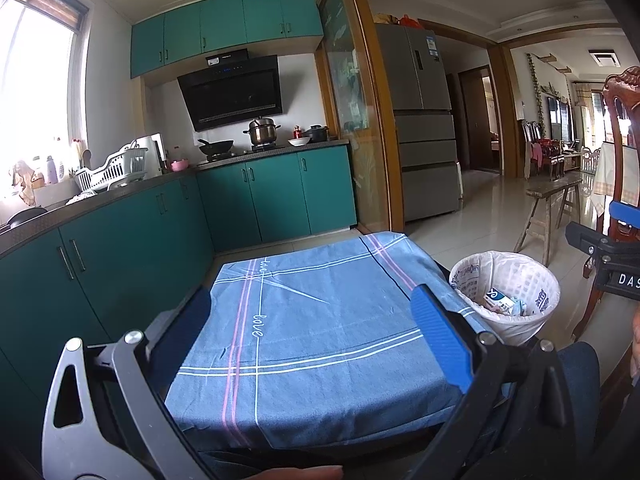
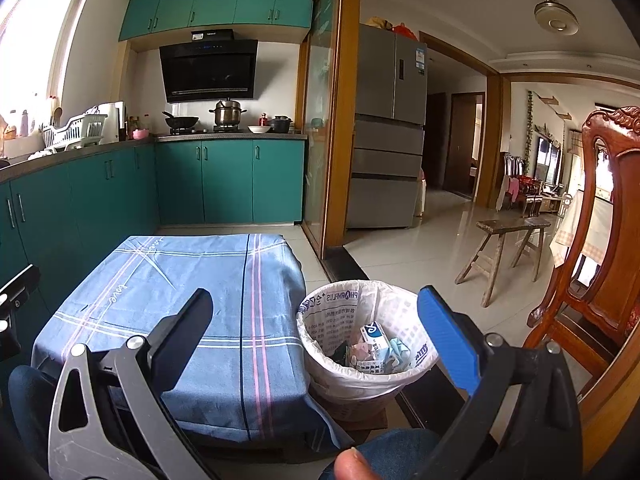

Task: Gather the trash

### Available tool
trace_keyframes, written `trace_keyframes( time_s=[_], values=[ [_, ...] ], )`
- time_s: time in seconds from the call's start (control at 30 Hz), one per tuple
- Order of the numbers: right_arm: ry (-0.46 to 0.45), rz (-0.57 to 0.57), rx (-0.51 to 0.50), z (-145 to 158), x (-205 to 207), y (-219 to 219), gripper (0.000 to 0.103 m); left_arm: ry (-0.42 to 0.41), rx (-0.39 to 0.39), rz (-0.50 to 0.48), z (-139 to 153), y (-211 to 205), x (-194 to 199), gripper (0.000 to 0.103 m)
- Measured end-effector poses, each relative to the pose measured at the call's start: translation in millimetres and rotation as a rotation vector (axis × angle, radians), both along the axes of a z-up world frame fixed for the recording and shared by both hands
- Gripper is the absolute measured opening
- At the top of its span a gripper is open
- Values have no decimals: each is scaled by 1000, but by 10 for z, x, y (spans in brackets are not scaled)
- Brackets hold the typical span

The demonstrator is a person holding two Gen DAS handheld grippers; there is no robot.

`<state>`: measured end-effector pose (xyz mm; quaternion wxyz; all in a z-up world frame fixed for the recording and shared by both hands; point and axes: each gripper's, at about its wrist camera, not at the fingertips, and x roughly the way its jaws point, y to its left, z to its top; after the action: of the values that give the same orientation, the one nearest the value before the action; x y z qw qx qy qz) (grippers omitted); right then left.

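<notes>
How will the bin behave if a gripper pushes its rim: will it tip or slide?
The bin looks like light plastic holding only a few cartons, so it probably shifts easily. It seems to stand on a small raised base, so a rim push may tip it. Its loose bag liner would likely crumple.

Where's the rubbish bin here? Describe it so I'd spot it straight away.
Find the low table under the blue striped cloth in front of the green kitchen cabinets. The bin stands right beside it, toward the carved wooden chair. It is the only round white container, lined with a printed plastic bag and holding cartons.
</notes>
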<state>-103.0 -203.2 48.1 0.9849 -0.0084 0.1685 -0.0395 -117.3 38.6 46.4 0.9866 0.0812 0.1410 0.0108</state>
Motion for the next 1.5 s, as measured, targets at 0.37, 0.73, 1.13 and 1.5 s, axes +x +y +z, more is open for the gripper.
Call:
trace_keyframes(
  time_s=[0.37, 0.73, 1.13, 1.5],
  values=[
    [9, 2, 6, -18, 3, -29, 100, 8, 4, -5, -17, -32, 17, 100],
    [17, 7, 7, -13, 19, -18, 100, 11, -4, 7, -11, -18, -12, 100],
    [22, -2, 12, -34, 19, -58, 100, 24, -1, -5, -34, -69, 8, 100],
    [30, -6, 14, -61, 33, -96, 100, 38, 9, -14, -61, -121, 48, 100]
  ],
)
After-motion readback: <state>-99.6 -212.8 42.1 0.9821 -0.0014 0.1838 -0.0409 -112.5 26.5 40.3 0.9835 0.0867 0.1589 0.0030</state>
